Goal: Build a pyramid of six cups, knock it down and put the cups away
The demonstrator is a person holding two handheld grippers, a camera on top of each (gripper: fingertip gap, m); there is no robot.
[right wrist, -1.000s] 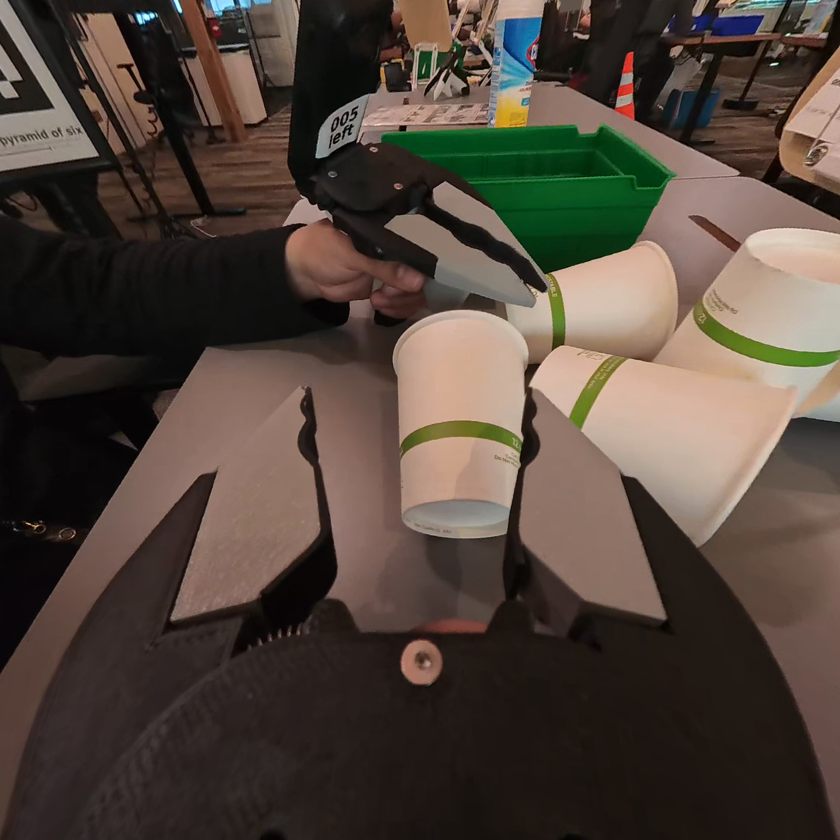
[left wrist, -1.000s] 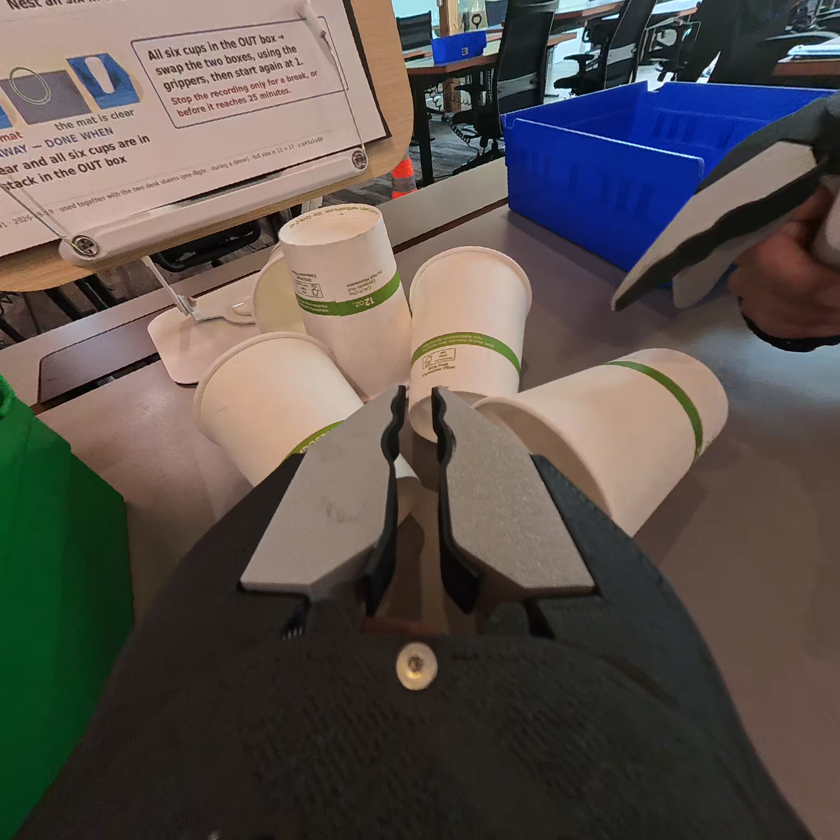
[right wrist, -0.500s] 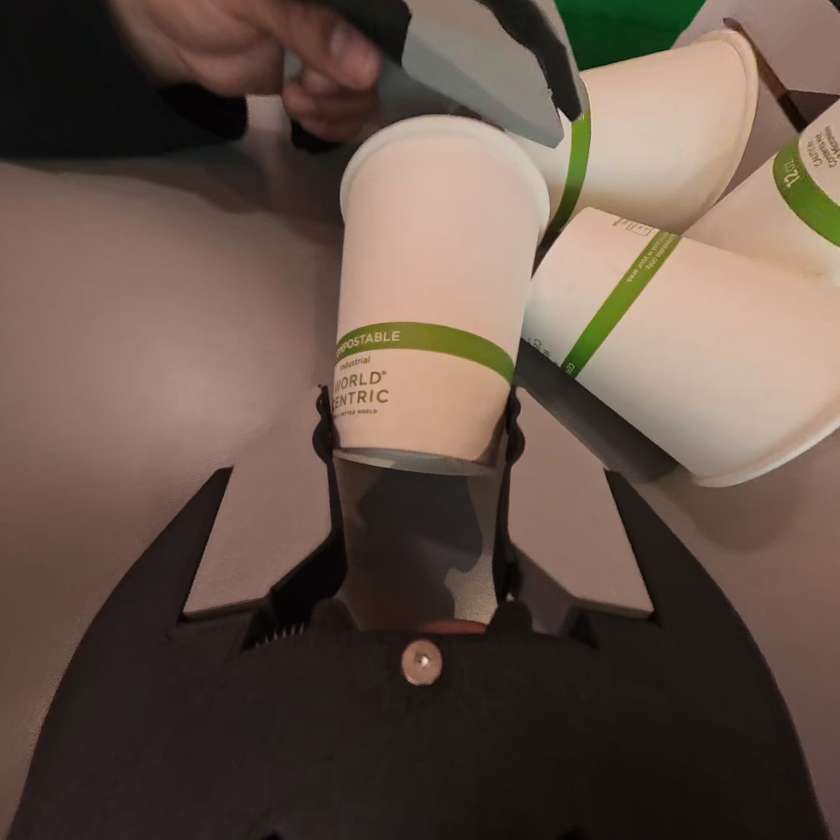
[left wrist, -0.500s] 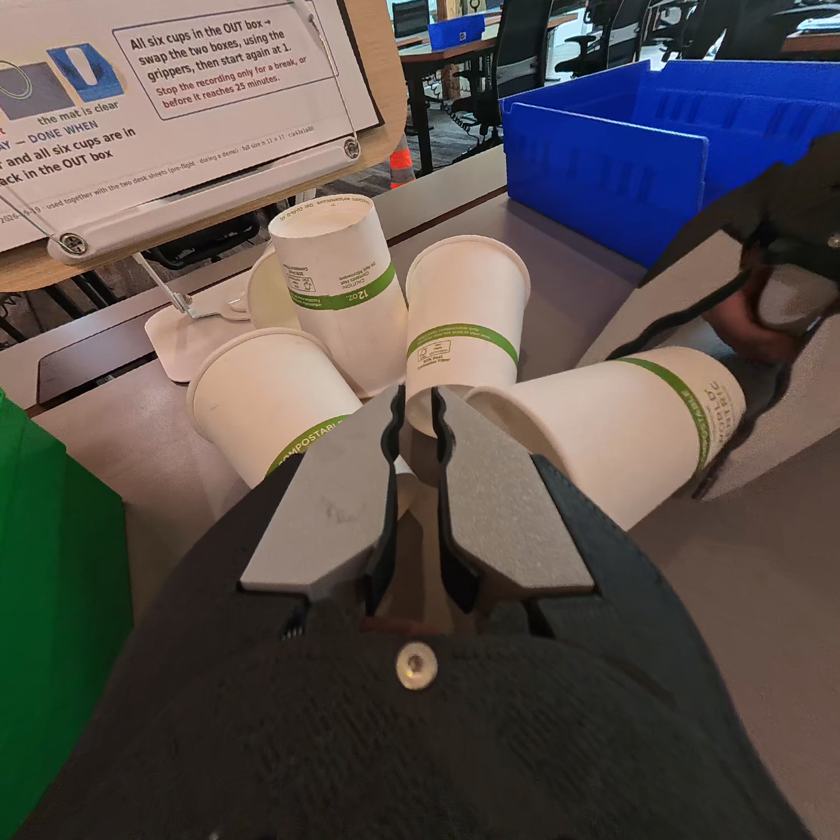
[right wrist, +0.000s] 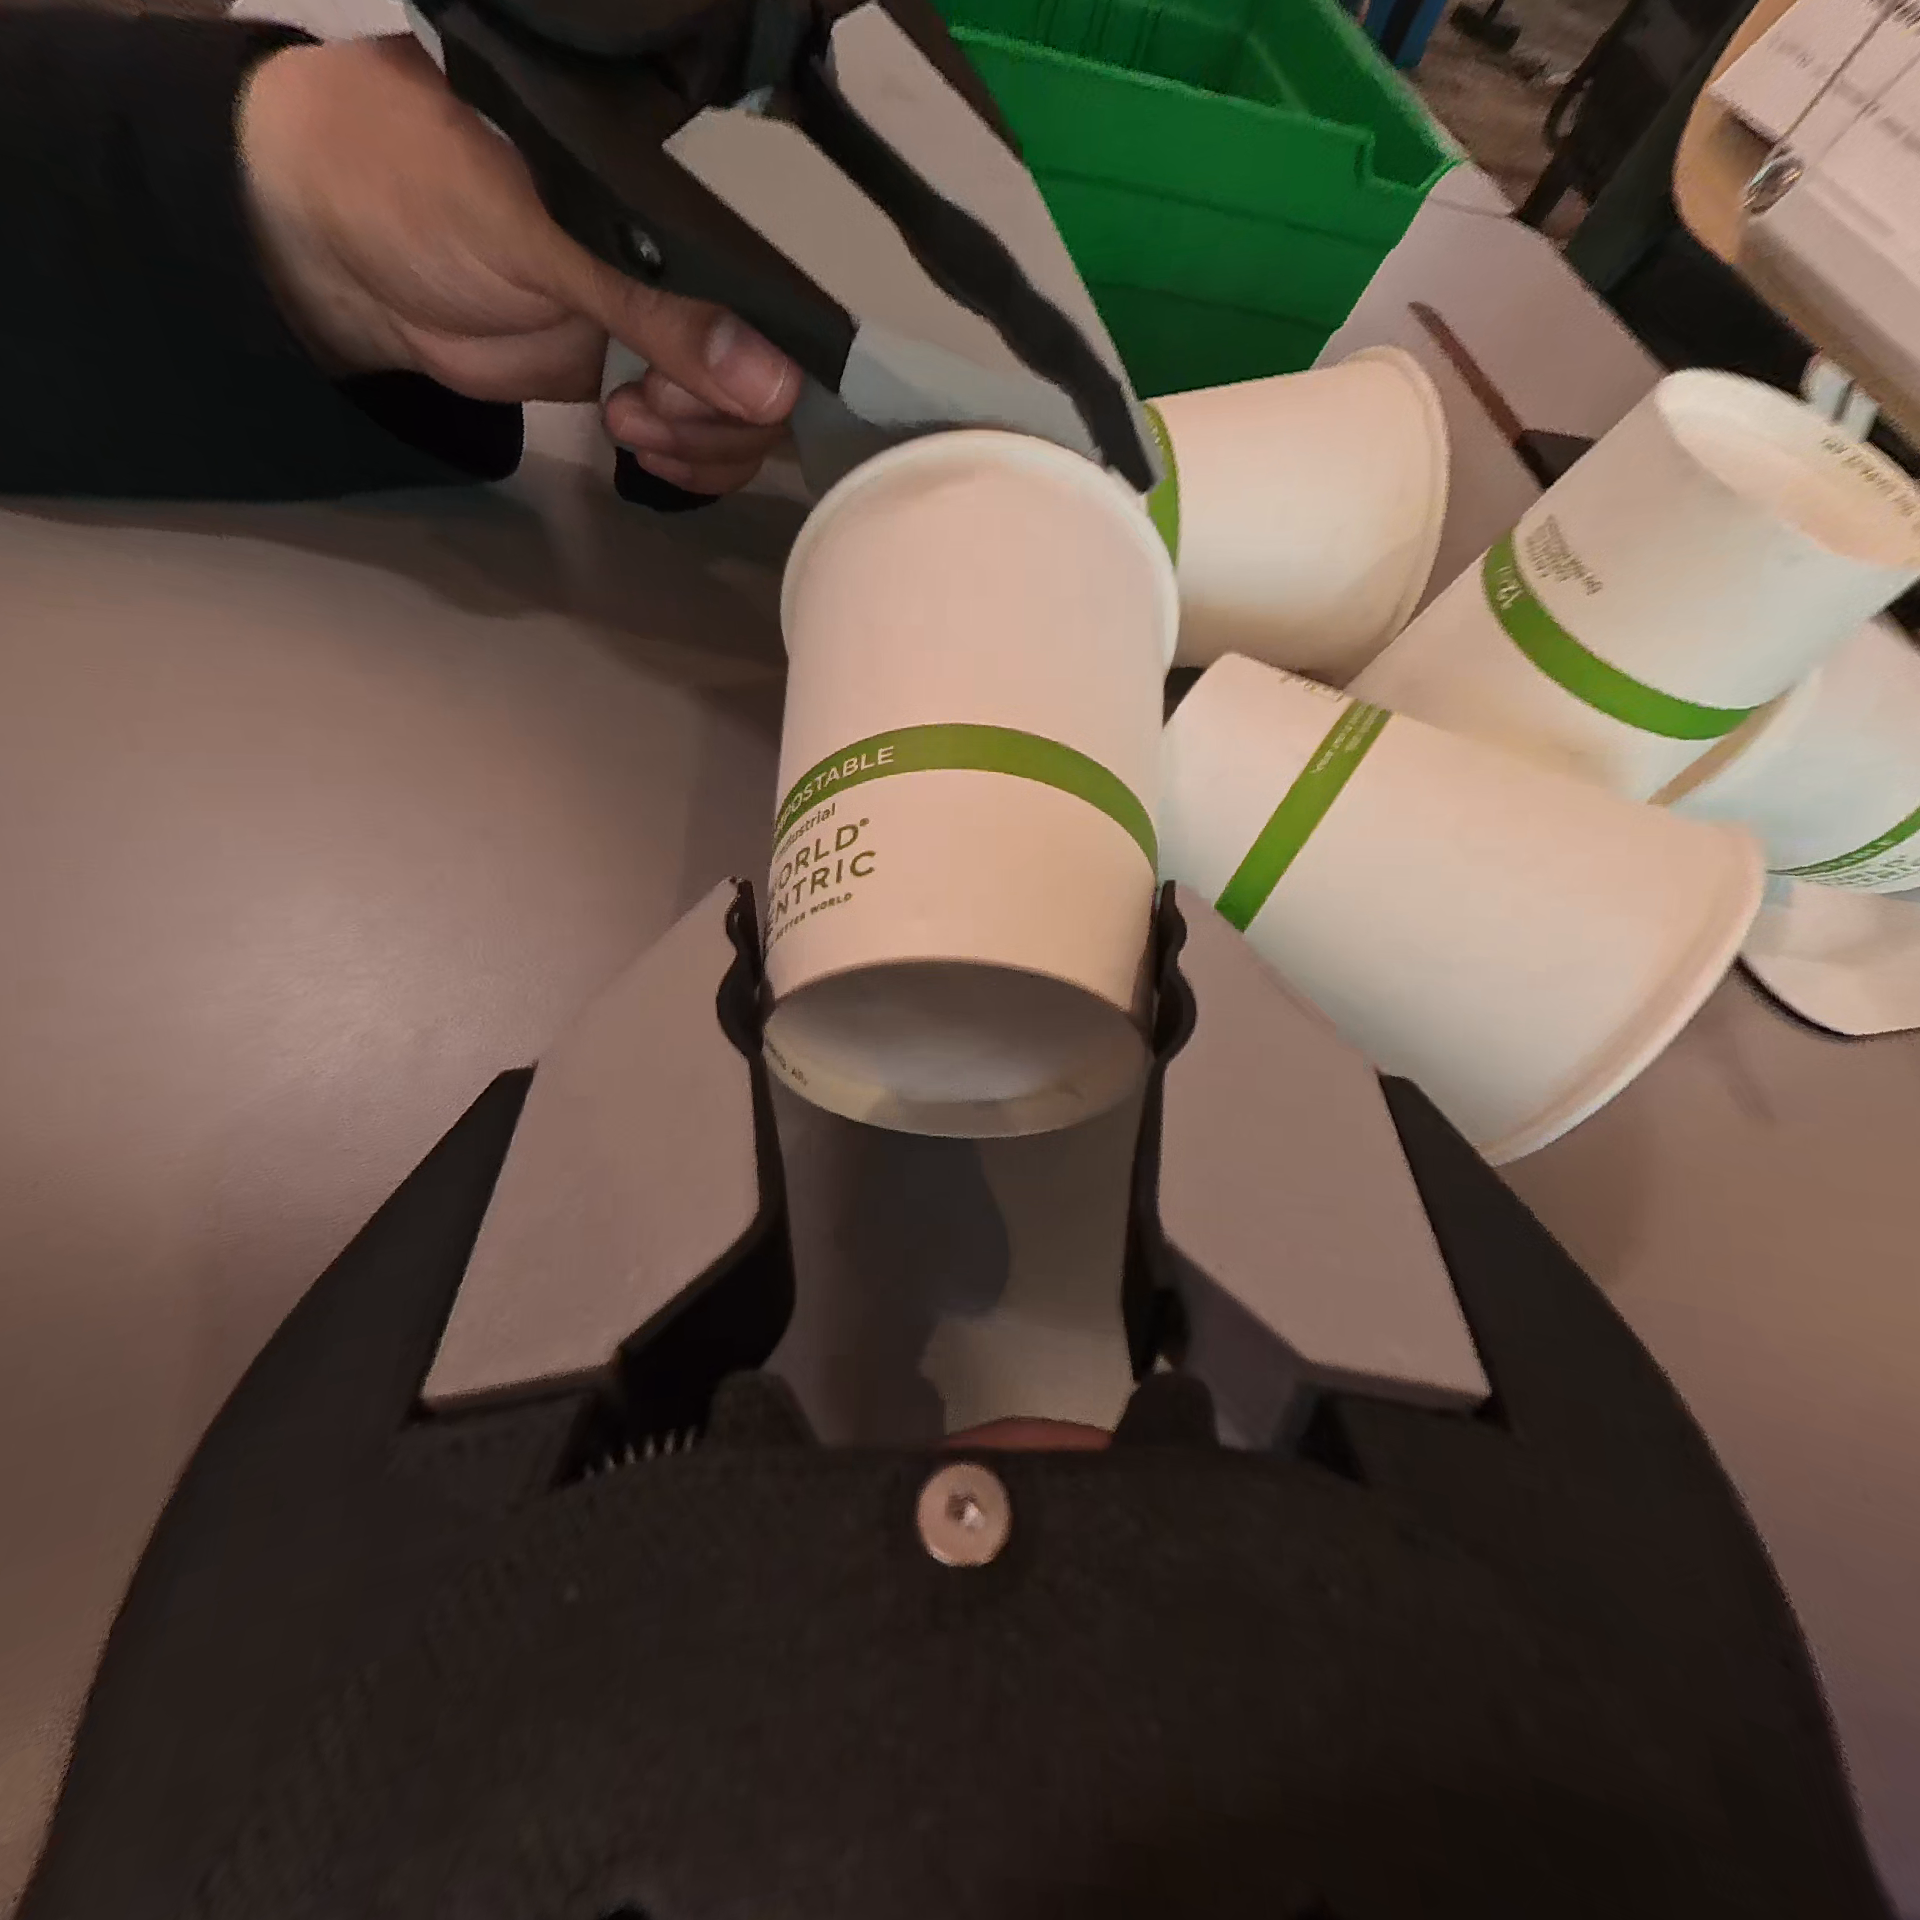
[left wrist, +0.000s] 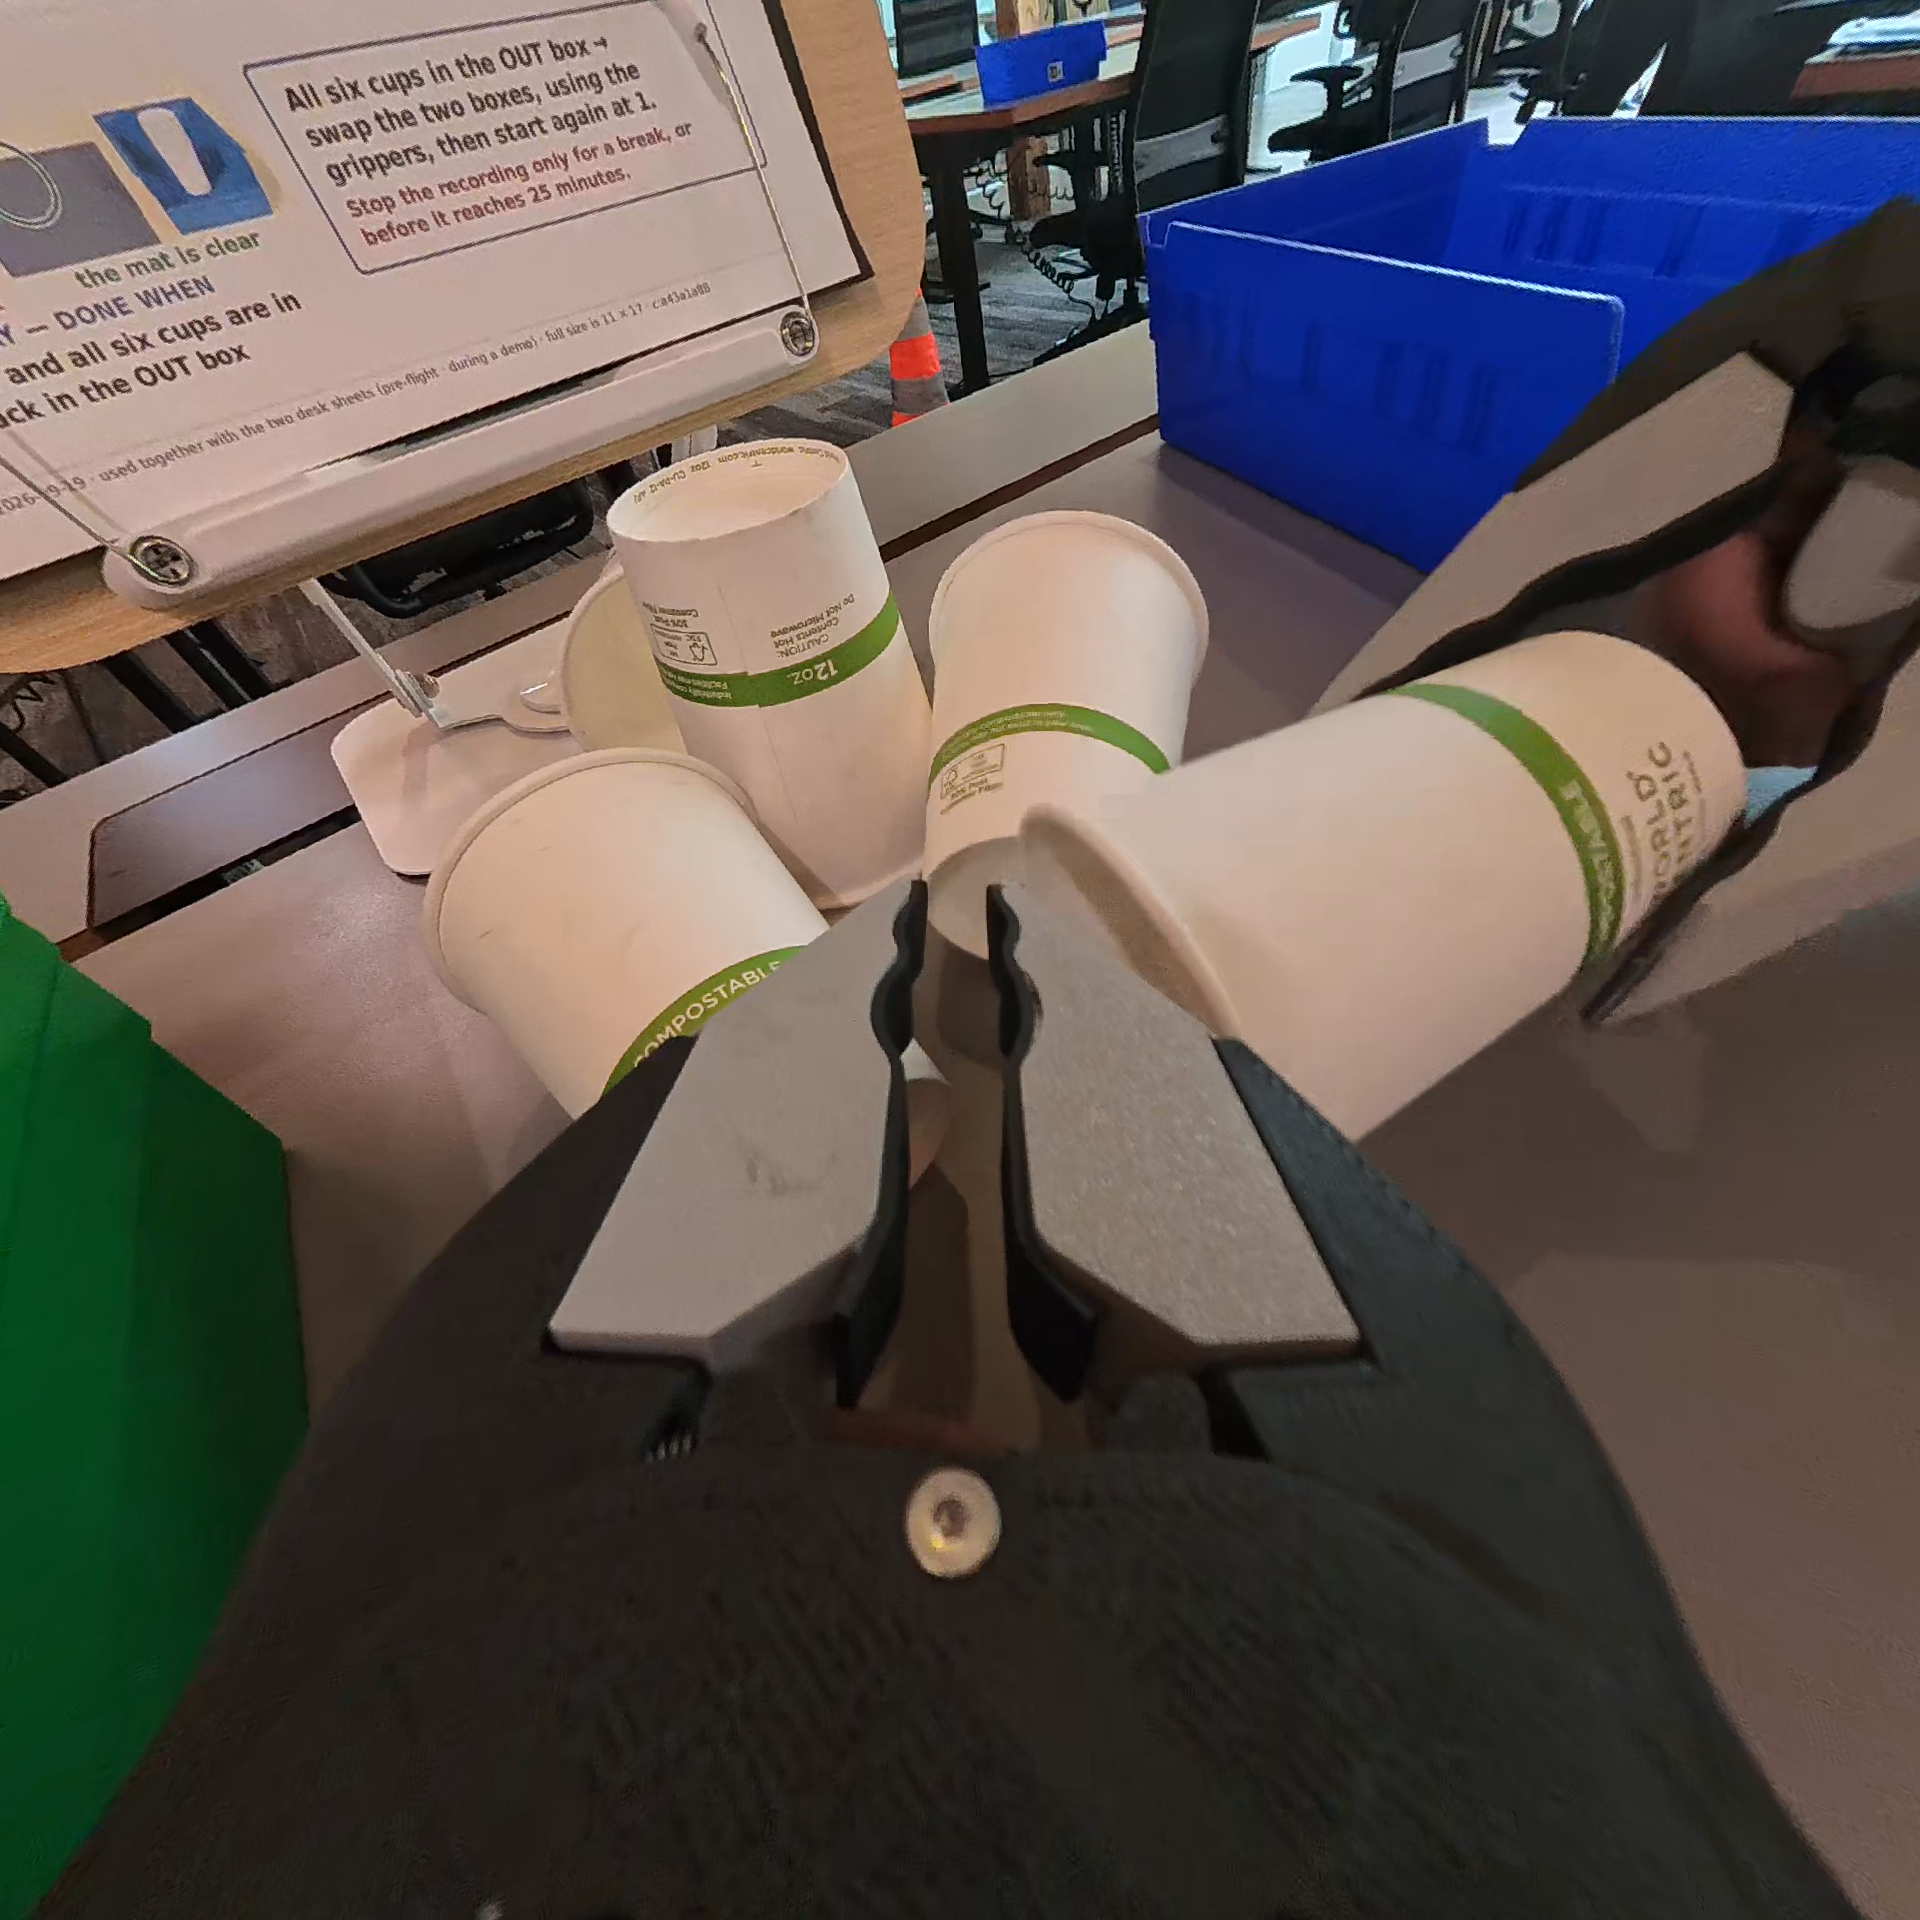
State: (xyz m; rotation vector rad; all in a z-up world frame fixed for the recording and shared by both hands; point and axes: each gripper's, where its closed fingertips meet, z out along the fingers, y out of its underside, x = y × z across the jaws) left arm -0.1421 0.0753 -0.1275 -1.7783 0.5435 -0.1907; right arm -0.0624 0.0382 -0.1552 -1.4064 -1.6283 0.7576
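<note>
Five white paper cups with green bands show: one clamped between the right claw's fingers, four toppled just beyond it, plus one green bin farther ahead, one blue bin and one instruction board.

Right hand-held gripper clamped (left nearly closed).

An open-plan office fitted out as a recording station. Beyond the grey worktop stand rows of desks with black swivel chairs on dark carpet, and an orange traffic cone. A printed instruction sheet on a wooden stand leans over the worktop's far edge, with a blue bin at the right and a green bin at the left.
</note>
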